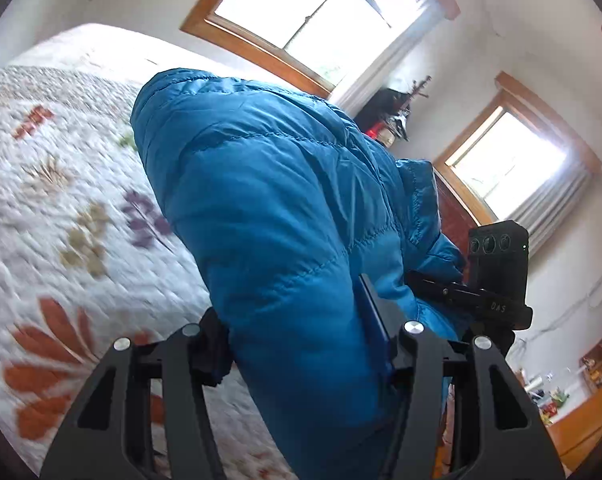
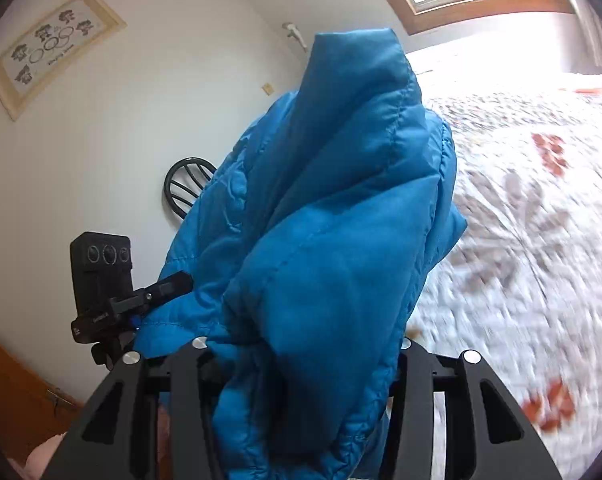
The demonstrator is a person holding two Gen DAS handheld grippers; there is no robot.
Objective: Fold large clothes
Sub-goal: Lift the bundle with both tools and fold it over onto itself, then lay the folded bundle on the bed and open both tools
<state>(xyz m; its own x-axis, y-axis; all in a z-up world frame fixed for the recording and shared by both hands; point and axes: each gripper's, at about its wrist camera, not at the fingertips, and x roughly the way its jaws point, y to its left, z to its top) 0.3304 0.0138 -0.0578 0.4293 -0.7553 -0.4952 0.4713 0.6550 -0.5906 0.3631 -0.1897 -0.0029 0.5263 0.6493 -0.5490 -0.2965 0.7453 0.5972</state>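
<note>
Left tool [image 1: 307, 344] in left wrist view: clamped on blue puffer jacket [image 1: 269, 208], fabric bunched between its fingers and rising ahead of it, off the floral quilted bed [image 1: 61, 200]. Right tool [image 1: 497, 280] visible just right, against the same jacket. Right wrist view: right tool [image 2: 301, 364] clamped on jacket [image 2: 333, 208], which fills the gap and stands up ahead; bed [image 2: 541, 240] at right, left tool [image 2: 113, 292] at the jacket's left edge.
</note>
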